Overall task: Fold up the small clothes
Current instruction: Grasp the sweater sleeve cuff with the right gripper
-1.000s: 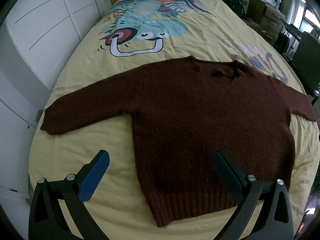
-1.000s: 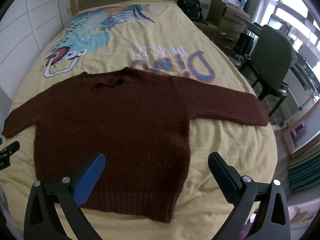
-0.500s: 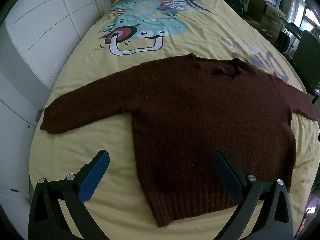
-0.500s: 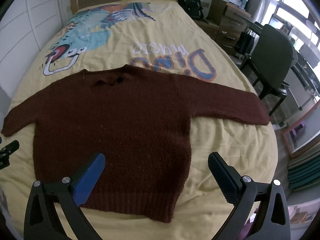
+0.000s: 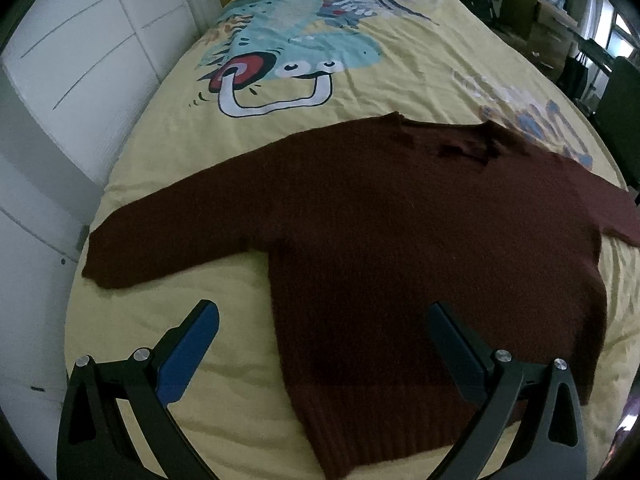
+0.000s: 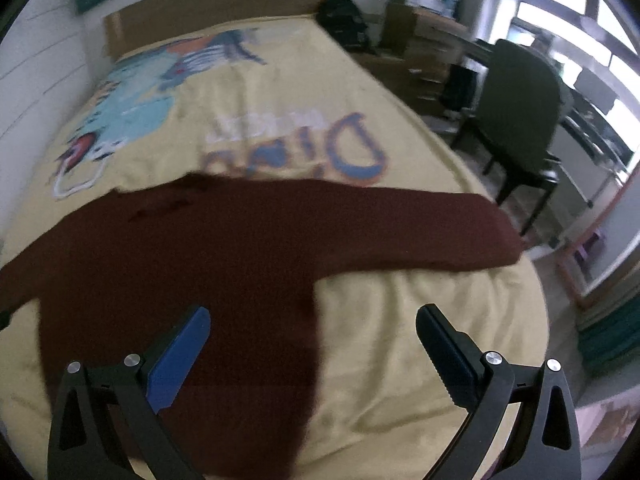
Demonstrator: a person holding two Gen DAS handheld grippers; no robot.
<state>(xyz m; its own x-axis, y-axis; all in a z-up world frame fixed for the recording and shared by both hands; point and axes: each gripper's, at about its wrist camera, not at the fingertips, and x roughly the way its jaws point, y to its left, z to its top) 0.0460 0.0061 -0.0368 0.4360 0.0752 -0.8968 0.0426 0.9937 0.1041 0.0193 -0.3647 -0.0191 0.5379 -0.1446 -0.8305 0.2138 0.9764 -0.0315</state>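
Observation:
A dark maroon knitted sweater (image 5: 420, 240) lies flat on the yellow bedspread (image 5: 168, 160), sleeves spread to both sides, hem nearest me. It also shows in the right wrist view (image 6: 192, 248), blurred. My left gripper (image 5: 322, 312) is open and empty, above the sweater's lower left side and hem. My right gripper (image 6: 314, 316) is open and empty, above the sweater's right side edge, below its right sleeve (image 6: 420, 232).
The bedspread (image 6: 420, 312) carries a dinosaur print (image 5: 288, 56). White cabinets (image 5: 60, 92) stand left of the bed. A dark chair (image 6: 520, 112), drawers (image 6: 424, 52) and a black backpack (image 6: 344, 20) stand to the right. A wooden headboard (image 6: 216, 4) is at the far end.
The right gripper has swung right and closer to the bed, so the right sleeve now fills more of its blurred view. The left gripper has moved slightly closer. Both stay open.

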